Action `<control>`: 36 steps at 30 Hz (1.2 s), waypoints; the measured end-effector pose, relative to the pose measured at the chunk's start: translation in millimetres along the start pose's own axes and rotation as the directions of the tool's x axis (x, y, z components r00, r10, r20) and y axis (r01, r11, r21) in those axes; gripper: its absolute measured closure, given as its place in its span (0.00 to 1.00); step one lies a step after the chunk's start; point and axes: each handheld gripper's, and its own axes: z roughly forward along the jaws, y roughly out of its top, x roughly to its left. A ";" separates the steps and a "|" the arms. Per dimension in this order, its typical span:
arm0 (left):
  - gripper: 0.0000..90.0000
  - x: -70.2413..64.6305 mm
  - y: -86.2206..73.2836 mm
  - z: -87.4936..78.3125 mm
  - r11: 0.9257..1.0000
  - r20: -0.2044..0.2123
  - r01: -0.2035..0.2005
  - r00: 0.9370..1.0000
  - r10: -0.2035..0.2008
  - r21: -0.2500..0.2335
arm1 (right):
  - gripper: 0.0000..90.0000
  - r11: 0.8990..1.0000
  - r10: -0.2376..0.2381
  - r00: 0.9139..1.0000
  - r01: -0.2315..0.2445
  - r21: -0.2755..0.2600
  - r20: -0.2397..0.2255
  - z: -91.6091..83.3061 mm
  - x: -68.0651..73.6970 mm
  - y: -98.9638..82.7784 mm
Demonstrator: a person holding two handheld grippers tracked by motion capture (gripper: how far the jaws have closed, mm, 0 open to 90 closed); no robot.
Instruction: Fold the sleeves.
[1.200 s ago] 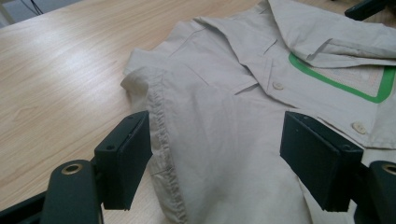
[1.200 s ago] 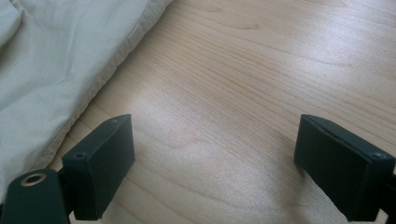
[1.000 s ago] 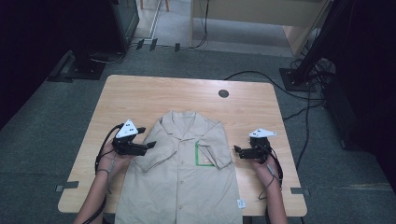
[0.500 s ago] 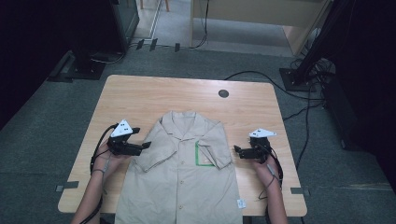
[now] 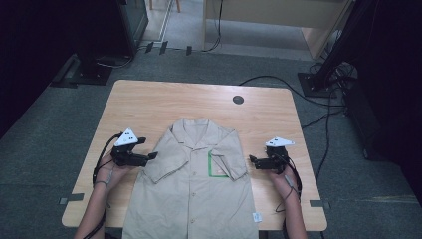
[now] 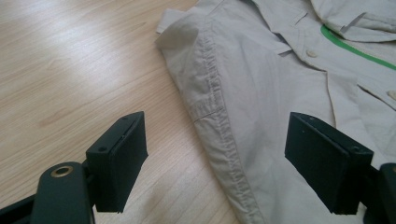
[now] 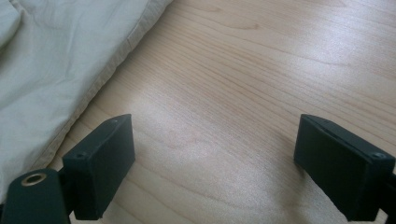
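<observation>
A beige woven shirt [image 5: 196, 184] with stitched seams, buttons and a green-edged pocket lay flat on the pale wood-grain table [image 5: 164, 102], collar away from the person. The left gripper [image 5: 149, 157] had just been opening; its jaws stood apart astride the sleeve hem, not pressing it. The right gripper [image 5: 253, 160] stood open over bare wood beside the other sleeve. Grey carpet [image 5: 40, 124] surrounded the table.

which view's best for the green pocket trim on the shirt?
The high view: it shows the green pocket trim whole, as an outline on the chest of the shirt, beside the button line. The left gripper view catches a short green stripe near its top right edge. The right gripper view shows plain shirt fabric and table.
</observation>
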 end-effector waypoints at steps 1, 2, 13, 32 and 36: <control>0.23 0.9 -0.6 -0.4 1.000 -0.001 0.000 1.000 0.000 0.001 | 0.13 1.000 0.000 1.000 0.000 0.000 0.000 0.0 0.0 0.0; 0.23 1.7 -1.4 -0.7 1.000 -0.002 0.003 1.000 -0.003 0.001 | 0.13 1.000 0.000 1.000 0.000 0.000 0.000 0.0 0.0 0.0; 0.23 10.4 -10.5 0.4 0.999 0.008 0.037 0.999 -0.037 0.026 | 0.13 1.000 0.000 1.000 0.000 0.000 0.000 0.0 0.0 0.0; 0.23 25.3 -25.0 -3.1 0.996 -0.052 0.066 0.997 -0.063 0.061 | 0.13 1.000 -0.001 1.000 0.001 0.000 0.000 0.0 0.0 0.0; 0.23 26.9 -25.1 -1.5 0.993 -0.076 0.078 0.995 -0.071 0.092 | 0.13 1.000 -0.001 1.000 0.001 0.000 0.000 0.0 0.0 0.0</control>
